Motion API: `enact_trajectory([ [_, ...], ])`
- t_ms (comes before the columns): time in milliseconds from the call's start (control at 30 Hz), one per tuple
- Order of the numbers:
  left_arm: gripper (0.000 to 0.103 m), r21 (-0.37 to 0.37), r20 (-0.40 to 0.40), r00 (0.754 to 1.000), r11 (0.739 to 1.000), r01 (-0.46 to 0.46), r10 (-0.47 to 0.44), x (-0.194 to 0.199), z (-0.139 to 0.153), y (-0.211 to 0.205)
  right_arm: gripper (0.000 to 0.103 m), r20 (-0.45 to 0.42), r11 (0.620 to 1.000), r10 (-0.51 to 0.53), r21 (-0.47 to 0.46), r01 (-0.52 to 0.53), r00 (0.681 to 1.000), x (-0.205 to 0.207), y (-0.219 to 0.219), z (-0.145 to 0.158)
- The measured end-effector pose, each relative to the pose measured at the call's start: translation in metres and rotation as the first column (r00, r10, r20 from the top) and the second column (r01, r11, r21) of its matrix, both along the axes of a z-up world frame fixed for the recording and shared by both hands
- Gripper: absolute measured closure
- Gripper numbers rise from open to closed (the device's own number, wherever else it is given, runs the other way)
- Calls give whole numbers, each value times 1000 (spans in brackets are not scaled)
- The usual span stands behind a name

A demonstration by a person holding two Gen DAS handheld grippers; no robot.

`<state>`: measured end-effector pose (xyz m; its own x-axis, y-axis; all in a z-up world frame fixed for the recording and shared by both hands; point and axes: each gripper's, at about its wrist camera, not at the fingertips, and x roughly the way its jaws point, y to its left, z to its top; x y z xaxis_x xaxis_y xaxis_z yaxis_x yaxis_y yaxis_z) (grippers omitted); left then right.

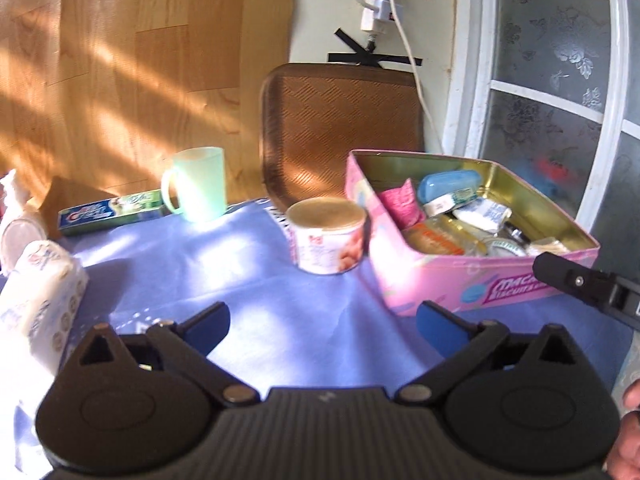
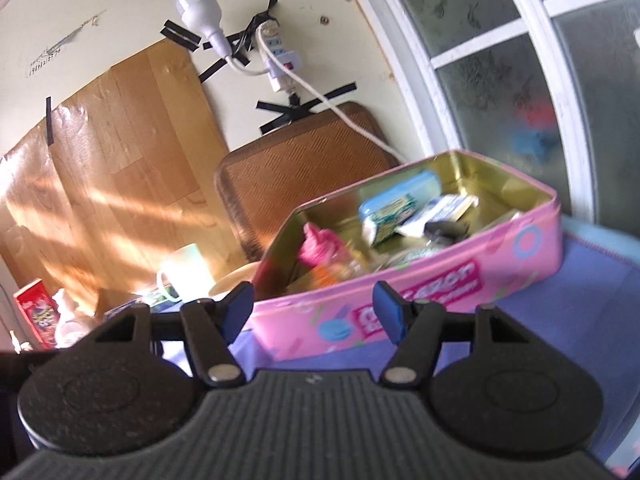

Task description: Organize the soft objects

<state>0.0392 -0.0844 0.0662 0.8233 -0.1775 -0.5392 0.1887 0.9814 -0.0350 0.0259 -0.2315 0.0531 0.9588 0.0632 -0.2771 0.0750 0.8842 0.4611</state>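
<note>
A pink biscuit tin (image 1: pixel 440 280) stands open on the blue cloth, holding a pink soft pouch (image 1: pixel 400 204), a blue case (image 1: pixel 448 184) and several small packets. It also shows in the right wrist view (image 2: pixel 420 292), with the pink pouch (image 2: pixel 320 246) inside. My left gripper (image 1: pixel 322 326) is open and empty above the cloth, in front of the tin. My right gripper (image 2: pixel 314 312) is open and empty, just short of the tin's near wall; part of it shows at the left wrist view's right edge (image 1: pixel 580 284). A wrapped white soft roll (image 1: pixel 40 296) lies at far left.
A round tub (image 1: pixel 328 240) stands left of the tin. A green cup (image 1: pixel 198 188) and a toothpaste box (image 1: pixel 110 214) sit at the back. A brown tray (image 1: pixel 340 128) leans on the wall. A red box (image 2: pixel 36 312) stands far left.
</note>
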Motion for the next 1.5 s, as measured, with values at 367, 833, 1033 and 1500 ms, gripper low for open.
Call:
enact_trajectory([
  [367,0,-29,2,994,993,-111,111,-9,-9,36,29,-33,998,64,-24,-65,997,4,41,0],
  [833,0,-13,-17,996,996,-91,91,-5,-25,41,23,-87,997,59,-46,-63,994,11,52,-9],
  [1033,0,14,-17,999,999,-46,46,-7,-30,36,22,-91,999,39,-33,-42,995,11,50,-11],
  [1500,0,-9,12,1000,1000,-20,20,-17,-22,46,21,-64,999,40,-21,-41,997,8,59,-4],
])
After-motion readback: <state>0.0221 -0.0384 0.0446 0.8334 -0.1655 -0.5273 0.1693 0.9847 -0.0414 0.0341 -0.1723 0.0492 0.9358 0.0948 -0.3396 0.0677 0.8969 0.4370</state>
